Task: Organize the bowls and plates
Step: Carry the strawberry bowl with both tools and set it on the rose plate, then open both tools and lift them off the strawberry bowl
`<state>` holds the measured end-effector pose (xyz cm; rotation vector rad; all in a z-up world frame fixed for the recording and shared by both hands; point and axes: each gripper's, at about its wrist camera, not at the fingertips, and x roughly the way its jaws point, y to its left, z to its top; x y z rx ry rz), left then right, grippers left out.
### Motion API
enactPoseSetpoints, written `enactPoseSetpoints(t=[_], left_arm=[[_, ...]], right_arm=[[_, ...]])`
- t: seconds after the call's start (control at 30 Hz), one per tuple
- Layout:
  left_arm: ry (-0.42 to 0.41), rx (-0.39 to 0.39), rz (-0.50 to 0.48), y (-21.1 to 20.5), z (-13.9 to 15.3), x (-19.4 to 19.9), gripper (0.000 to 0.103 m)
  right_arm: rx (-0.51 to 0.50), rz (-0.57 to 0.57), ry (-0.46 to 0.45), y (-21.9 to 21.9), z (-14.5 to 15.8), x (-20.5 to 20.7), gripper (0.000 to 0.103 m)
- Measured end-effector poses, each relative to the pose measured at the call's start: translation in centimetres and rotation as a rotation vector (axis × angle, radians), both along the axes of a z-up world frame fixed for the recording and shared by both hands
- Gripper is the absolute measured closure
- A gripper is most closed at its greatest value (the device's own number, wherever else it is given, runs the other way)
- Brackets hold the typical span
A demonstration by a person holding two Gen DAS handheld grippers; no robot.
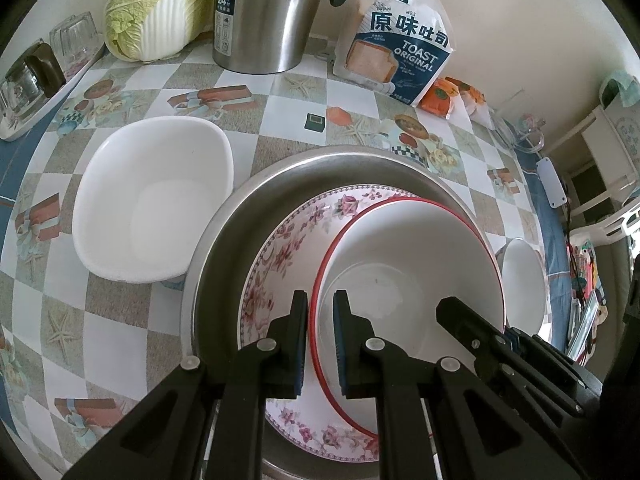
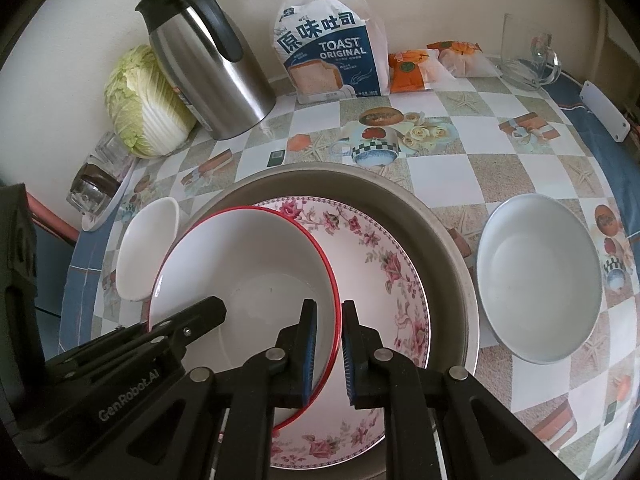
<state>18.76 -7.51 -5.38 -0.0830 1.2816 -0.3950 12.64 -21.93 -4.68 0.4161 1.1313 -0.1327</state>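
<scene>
Both hand-held grippers, left (image 1: 321,340) and right (image 2: 329,354), pinching opposite rims of red-rimmed white ceramic bowl (image 2: 248,280); uneven lift risks slipping onto floral porcelain plate (image 2: 376,280).

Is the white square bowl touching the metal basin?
Cannot tell. In the left wrist view the white square bowl meets the metal basin rim, but overlap hides any gap.

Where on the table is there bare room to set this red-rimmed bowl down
Barest: the checkered cloth between the metal basin, the toast bag and the glass pitcher, behind the grey bowl. The near-left cloth beside the square white bowl also looks free. The back-left corner is crowded: cabbage, thermos, tray of glasses.
</scene>
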Motion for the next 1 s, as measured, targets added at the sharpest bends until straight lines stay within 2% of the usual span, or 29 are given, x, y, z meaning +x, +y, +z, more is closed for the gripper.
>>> enactPoseSetpoints(t=[0.93,1.0], left_arm=[[0.009,-0.011,0.003,-0.05,0.07,0.46,0.091],[0.008,-0.018,0.004,0.04,0.21,0.42,0.088]], right_arm=[[0.04,-0.024,-0.005,-0.51,-0.13,0.03,0.087],[0.035,-0.026,-0.011,-0.53,0.09,0.0,0.087]])
